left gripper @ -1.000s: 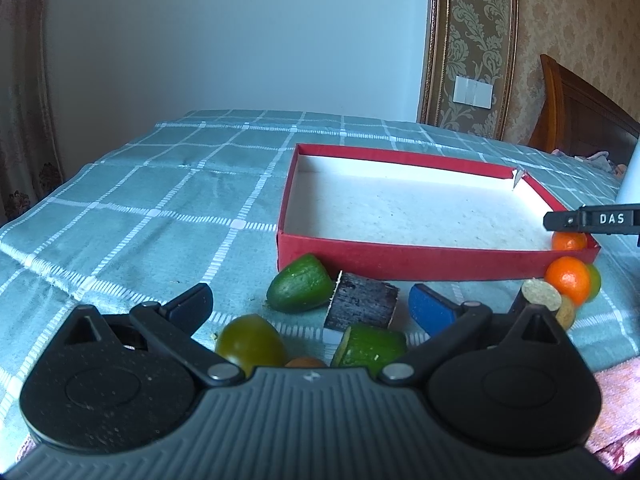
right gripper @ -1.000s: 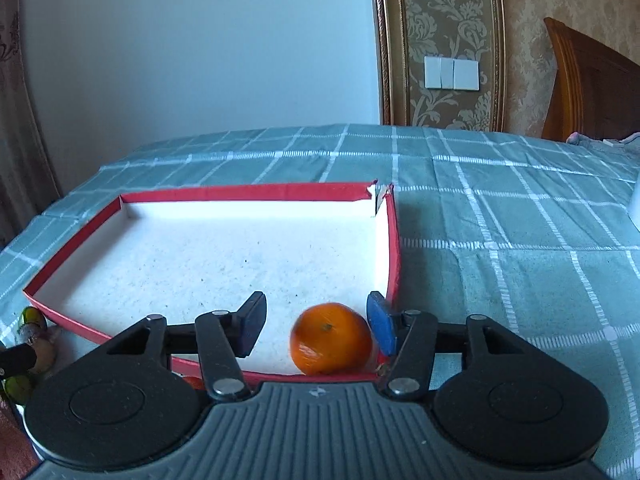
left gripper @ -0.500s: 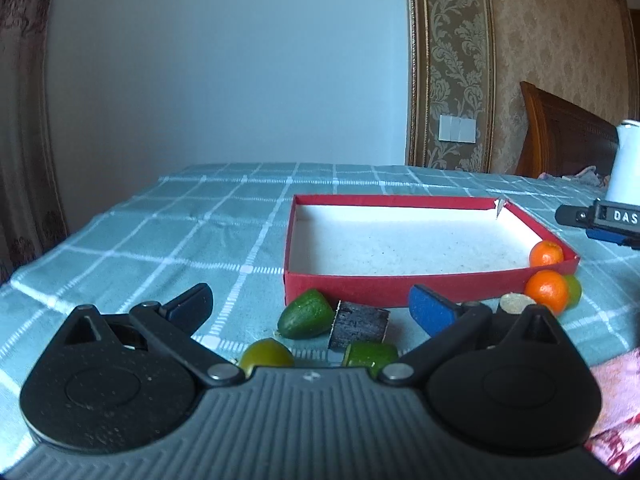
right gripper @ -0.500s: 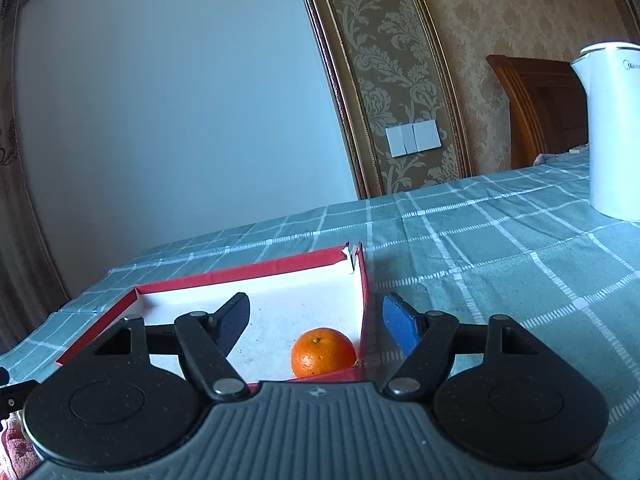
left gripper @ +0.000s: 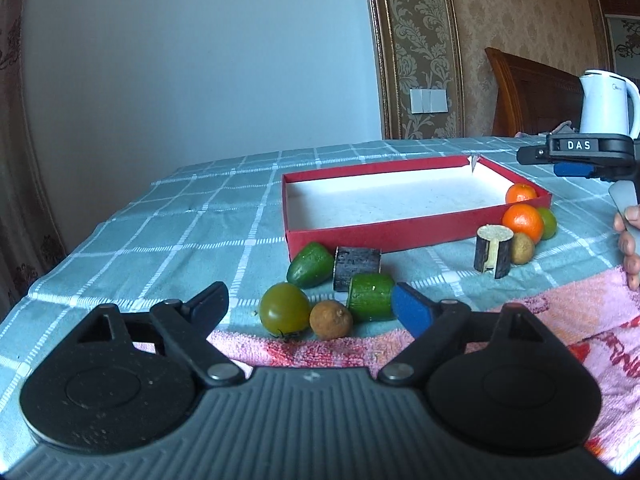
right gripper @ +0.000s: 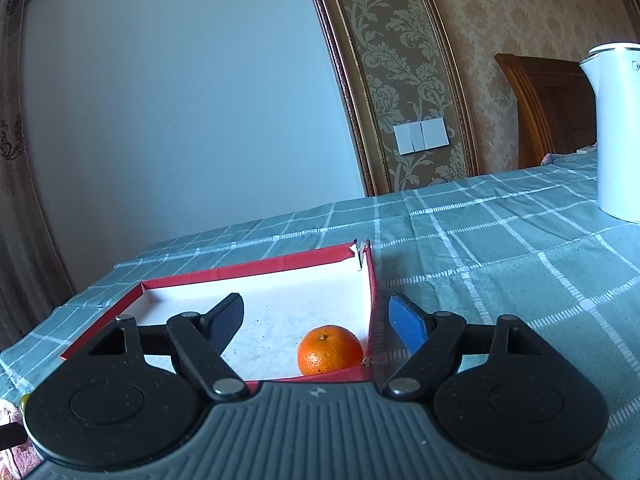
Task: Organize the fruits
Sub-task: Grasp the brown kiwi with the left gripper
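1. The left gripper hung low over the near edge of the bench, its jaws spread wide and holding nothing.
2. Between and just past those jaws lay a green tomato, a small brown fruit touching it, and a cut green piece just beside the blue pad.
3. Behind these sat a whole green fruit and a dark-skinned chunk on its side, both close to the front wall of the red box.
4. Farther right, another dark chunk stood upright with its pale cut face up, touching a second brown fruit.
5. An orange mandarin and a green round fruit rested outside the box, against its near right corner.
6. One mandarin lay inside the box, in the near right corner by the side wall, also seen from the left wrist view.
7. The right gripper hovered above that corner, jaws spread and gripping nothing, the mandarin below the gap between them.
8. A pink towel covered the bench edge nearest the person.
9. A white kettle stood on the checked cloth, well apart from the box.
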Demonstrator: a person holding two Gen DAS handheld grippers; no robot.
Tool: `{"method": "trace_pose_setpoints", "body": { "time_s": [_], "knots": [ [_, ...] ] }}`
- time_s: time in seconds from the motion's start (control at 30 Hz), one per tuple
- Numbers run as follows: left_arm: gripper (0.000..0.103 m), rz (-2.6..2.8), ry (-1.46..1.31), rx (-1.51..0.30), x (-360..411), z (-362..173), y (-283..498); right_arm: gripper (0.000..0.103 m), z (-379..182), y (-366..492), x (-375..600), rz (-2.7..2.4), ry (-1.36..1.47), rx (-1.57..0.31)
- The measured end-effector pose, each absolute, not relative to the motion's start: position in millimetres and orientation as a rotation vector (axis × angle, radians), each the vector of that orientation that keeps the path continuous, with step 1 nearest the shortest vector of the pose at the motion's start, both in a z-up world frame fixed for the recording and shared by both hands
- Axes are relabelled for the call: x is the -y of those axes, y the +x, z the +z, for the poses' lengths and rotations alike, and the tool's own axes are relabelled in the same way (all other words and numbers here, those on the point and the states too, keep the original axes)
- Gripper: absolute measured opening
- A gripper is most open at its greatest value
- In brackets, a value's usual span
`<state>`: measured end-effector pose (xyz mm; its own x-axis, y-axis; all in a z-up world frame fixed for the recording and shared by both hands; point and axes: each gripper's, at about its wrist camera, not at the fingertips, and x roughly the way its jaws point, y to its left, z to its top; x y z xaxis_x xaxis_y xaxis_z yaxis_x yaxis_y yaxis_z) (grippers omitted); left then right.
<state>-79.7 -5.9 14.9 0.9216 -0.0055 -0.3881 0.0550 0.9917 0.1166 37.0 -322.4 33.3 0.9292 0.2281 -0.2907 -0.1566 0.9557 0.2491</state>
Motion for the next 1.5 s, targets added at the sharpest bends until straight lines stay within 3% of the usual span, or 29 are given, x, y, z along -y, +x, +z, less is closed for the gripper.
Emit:
{"method": "trace_pose_setpoints", "body": {
  "time_s": [0.17,0.3,0.47,0.53,0.6,0.73,1.3,1.5],
  "knots": [
    [0.081,-0.064,0.110,-0.419,8.0,13.1,-76.8,0.080,32.6,37.3,322.4,0.198,0.228,-0.330],
    [0.061,-0.099,0.127,-0.464,16.2,5.9,-72.5,0.080,32.4,38.6,322.9,0.197,0.233,-0.335],
    [0.056,-0.084,0.146,-0.456,21.1,3.7,-72.5,0.080,32.3,40.2,322.7,0.200,0.236,-0.346],
    [0.044,-0.067,0.150,-0.455,20.9,4.6,-72.6,0.082,32.1,40.7,322.6,0.202,0.237,-0.351],
    [0.036,-0.054,0.136,-0.458,17.4,6.3,-72.1,0.087,32.2,41.5,322.5,0.202,0.237,-0.355],
    [0.026,-0.039,0.104,-0.459,12.5,9.8,-72.5,0.087,32.1,41.1,322.8,0.202,0.238,-0.355],
    [0.028,-0.050,0.124,-0.479,16.3,-0.4,-67.2,0.087,32.2,41.4,322.6,0.202,0.242,-0.359],
    [0.021,-0.037,0.135,-0.474,16.0,-1.1,-67.1,0.087,31.3,42.3,324.0,0.201,0.248,-0.361]
  ]
}}
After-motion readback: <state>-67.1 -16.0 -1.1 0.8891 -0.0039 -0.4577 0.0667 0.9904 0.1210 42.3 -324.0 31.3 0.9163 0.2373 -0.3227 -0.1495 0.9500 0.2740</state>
